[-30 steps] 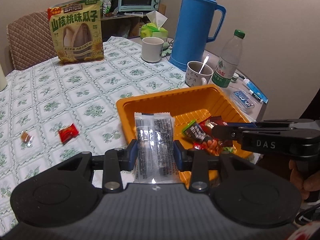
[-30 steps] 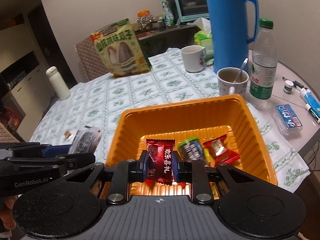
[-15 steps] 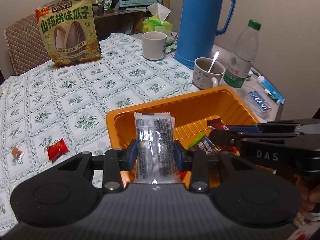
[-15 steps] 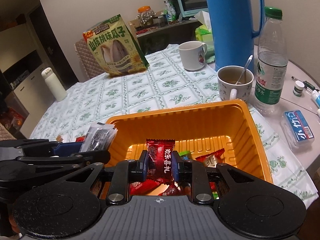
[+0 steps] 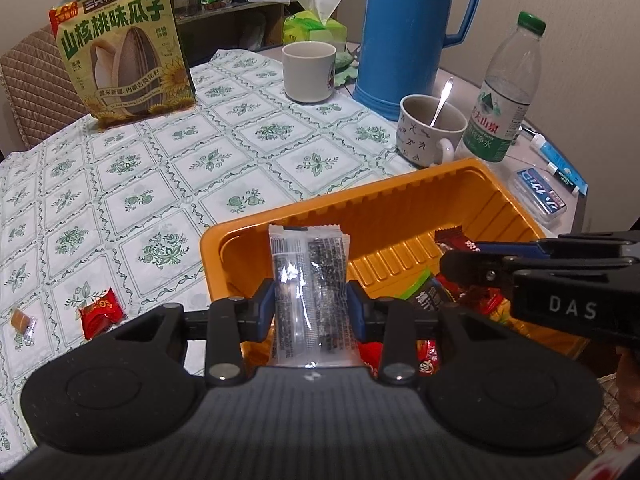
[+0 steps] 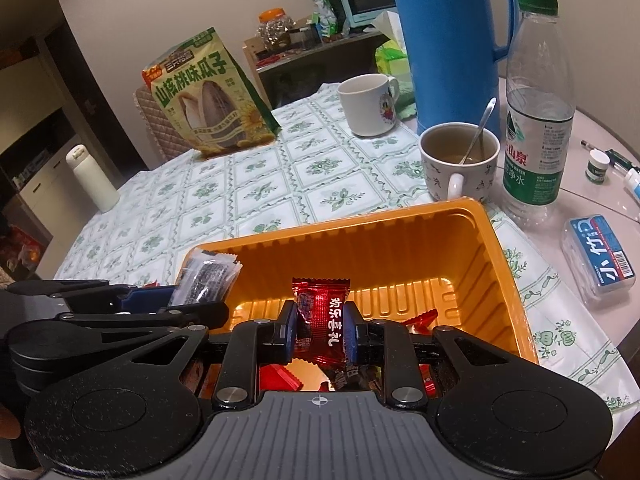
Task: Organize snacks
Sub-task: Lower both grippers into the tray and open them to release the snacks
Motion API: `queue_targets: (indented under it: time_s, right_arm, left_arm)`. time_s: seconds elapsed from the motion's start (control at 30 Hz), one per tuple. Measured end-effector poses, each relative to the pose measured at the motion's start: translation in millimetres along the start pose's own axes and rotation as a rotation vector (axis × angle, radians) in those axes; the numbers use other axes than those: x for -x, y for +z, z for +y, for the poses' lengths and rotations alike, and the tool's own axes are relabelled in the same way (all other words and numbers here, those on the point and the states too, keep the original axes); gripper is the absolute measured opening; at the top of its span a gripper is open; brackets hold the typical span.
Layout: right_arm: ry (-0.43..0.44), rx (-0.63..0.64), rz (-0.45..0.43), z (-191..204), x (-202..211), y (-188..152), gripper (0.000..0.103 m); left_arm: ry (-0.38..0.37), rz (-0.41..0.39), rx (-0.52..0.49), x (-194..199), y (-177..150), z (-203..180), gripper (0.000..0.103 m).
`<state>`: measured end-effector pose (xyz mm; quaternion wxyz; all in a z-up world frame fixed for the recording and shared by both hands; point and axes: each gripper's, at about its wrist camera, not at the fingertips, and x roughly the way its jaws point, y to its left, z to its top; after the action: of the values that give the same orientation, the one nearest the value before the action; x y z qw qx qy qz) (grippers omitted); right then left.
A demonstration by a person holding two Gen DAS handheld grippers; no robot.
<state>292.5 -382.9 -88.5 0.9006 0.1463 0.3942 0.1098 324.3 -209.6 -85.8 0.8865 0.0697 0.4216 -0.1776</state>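
My left gripper (image 5: 311, 306) pinching a clear packet (image 5: 308, 280) above the orange tray's (image 5: 400, 204) near corner, my right gripper (image 6: 320, 330) pinching a red candy (image 6: 322, 318) over the tray's middle, more candies (image 5: 100, 312) left on the cloth (image 5: 160, 160)

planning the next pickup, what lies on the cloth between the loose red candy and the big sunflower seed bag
Only bare green-patterned tablecloth. In the left wrist view nothing sits between the red-wrapped candy and the upright green sunflower seed bag; a small tan candy lies off to the side.
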Motion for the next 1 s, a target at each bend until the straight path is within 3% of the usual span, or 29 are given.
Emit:
queue_targets:
  time_s: [0.2, 1.0]
  right_arm:
    - [-0.005, -0.009, 0.004, -0.3, -1.3, 0.2, 0.024]
    - [0.033, 0.016, 0.027, 12.0, -17.2, 3.0, 0.025]
  left_arm:
    - [-0.008, 0.023, 0.003, -8.2, -0.7, 0.8, 0.035]
    - [0.004, -0.024, 0.049, 14.0, 0.3, 13.0, 0.035]
